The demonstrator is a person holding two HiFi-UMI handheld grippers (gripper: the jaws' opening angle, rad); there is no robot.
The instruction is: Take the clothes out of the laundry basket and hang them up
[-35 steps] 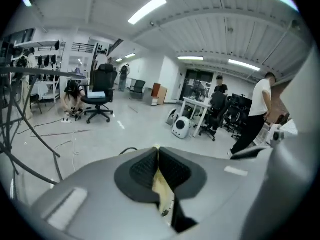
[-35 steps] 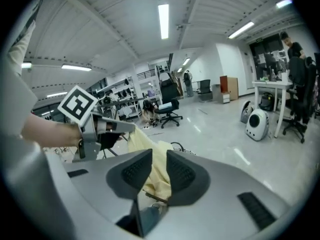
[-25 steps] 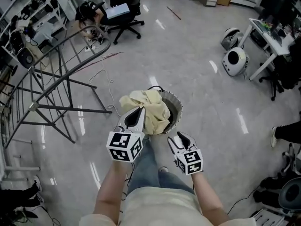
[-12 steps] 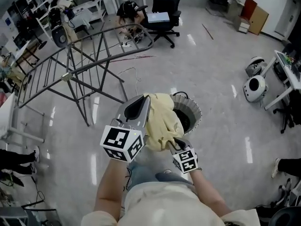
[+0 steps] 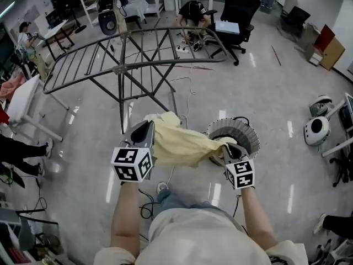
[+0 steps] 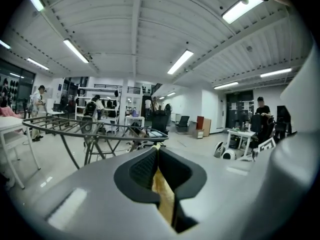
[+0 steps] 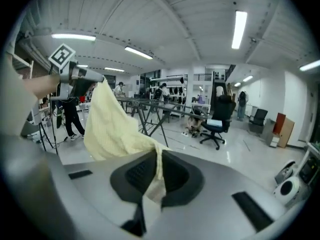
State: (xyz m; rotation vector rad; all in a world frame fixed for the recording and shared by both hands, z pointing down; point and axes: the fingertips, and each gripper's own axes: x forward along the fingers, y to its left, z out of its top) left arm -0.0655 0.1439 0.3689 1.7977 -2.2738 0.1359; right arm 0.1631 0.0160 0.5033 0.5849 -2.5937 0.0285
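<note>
Bright ceiling strip lights (image 6: 180, 61) glare off the glossy floor (image 5: 276, 98); fisheye edges bend and darken

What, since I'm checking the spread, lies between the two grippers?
The pale yellow garment stretches between them in the head view: the left gripper grips one end, the right gripper is closing its fingers on the other.

a glossy pale grey floor (image 5: 265, 93) mirrored the long ceiling strip lights (image 7: 240, 29). 1 black office chair (image 5: 237, 7) stood far back, with a white table (image 5: 22, 101) at the left edge. loose cables (image 5: 187, 87) trailed over the floor, and white walls (image 7: 295, 99) closed the room.
</note>
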